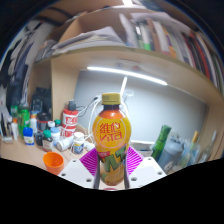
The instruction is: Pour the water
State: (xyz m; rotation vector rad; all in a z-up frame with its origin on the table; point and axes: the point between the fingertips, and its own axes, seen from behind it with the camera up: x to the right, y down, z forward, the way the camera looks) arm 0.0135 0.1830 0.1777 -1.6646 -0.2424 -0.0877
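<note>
Holding the bottle (111, 138) upright between my fingers (90, 161), I have both pink pads pressed against its lower sides, so the orange liquid stays below the yellow cap, which appears still on. Off beyond my fingers sits a small orange cup (53, 160) on the table (40, 172), probably my target. Gripping low should let me tip the neck toward it.

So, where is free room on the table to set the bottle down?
The tool holds the bottle. Little bare table shows between it and the orange cup. Beyond the cup, cans and bottles crowd.
</note>
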